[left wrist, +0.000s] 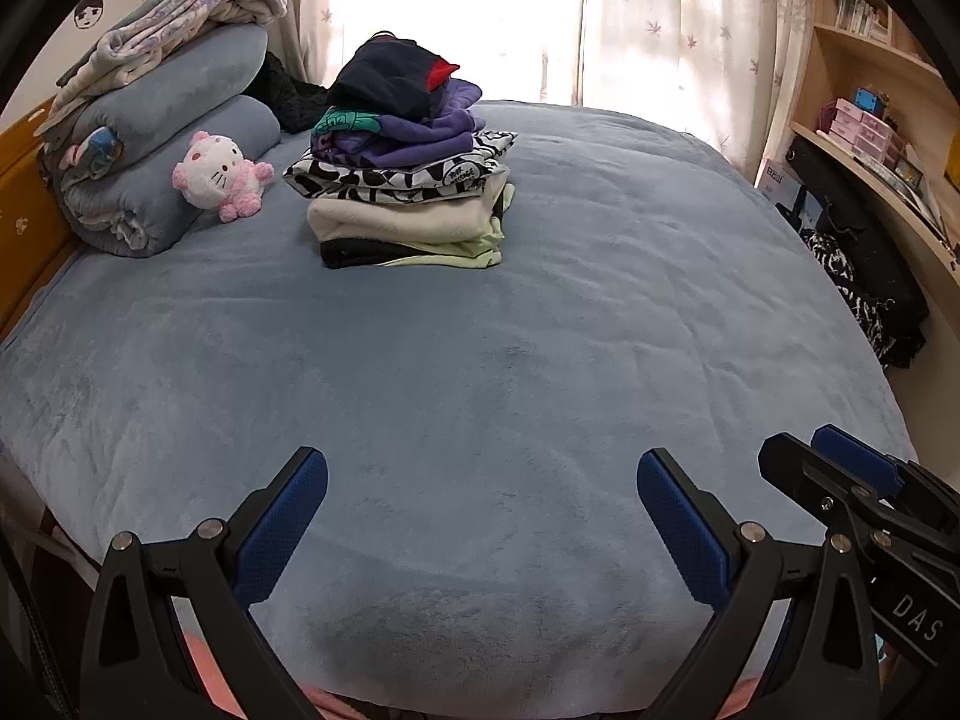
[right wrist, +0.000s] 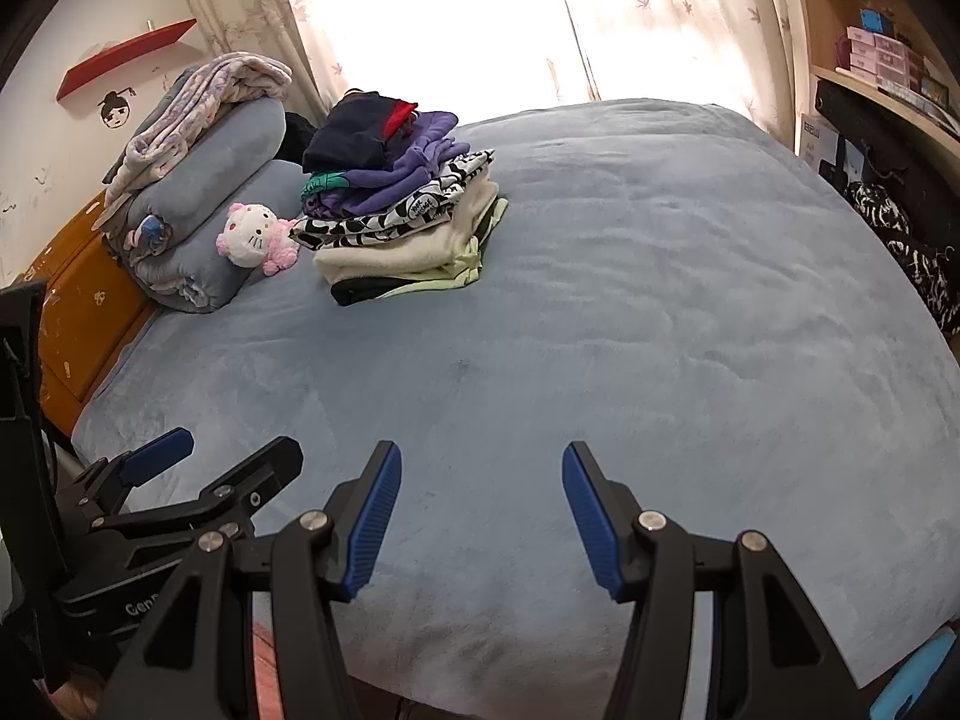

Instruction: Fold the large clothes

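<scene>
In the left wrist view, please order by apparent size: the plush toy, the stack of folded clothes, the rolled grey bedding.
1. rolled grey bedding
2. stack of folded clothes, only slightly smaller, so these two are close
3. plush toy, clearly smallest

Daylight enters through the curtained window (left wrist: 456,18) at the top centre of both views, where the glare is blown out to white. Illumination is bright and diffuse; the bed cover (left wrist: 480,330) shows only a soft darker patch at the lower centre. Fisheye distortion bows the shelves (left wrist: 870,96) at the right edge, and black vignetting fills the upper corners. Focus is sharp throughout.
</scene>
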### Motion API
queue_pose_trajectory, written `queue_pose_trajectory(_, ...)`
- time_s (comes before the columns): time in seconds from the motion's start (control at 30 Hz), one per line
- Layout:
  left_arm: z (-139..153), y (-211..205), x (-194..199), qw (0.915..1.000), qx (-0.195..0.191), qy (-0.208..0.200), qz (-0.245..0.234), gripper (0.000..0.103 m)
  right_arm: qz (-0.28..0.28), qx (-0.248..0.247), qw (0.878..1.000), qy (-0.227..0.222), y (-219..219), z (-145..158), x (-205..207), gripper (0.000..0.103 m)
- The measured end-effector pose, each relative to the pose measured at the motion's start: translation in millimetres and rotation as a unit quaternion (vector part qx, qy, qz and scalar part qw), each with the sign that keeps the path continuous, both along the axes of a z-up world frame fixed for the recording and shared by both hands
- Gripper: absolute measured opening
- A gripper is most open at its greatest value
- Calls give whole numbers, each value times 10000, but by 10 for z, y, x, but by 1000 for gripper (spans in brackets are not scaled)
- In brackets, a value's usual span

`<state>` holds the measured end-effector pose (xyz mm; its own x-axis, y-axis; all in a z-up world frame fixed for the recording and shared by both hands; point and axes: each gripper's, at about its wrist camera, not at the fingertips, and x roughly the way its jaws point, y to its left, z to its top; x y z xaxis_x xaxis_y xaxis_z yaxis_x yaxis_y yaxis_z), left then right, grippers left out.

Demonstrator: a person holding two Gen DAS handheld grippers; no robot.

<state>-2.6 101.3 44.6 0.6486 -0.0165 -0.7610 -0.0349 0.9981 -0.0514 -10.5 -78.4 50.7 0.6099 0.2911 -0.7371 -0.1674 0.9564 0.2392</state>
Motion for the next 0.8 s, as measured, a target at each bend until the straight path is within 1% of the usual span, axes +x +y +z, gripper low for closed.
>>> queue_pose_trajectory(0.23, -32, 11, -1, 10000, 46, 4, 55, 102, -7, 71, 10000, 58, -11, -51, 15, 56)
queue_pose_trajectory(0.53, -66, 35, -2, 9999, -49, 66, 71, 102, -12, 99, 9999, 67, -14, -76, 21, 56)
queue_pose_trajectory(0.8, -70, 35, -3, 9999, -31, 71, 74, 102, -21, 122, 9999, 57, -9, -94, 18, 56)
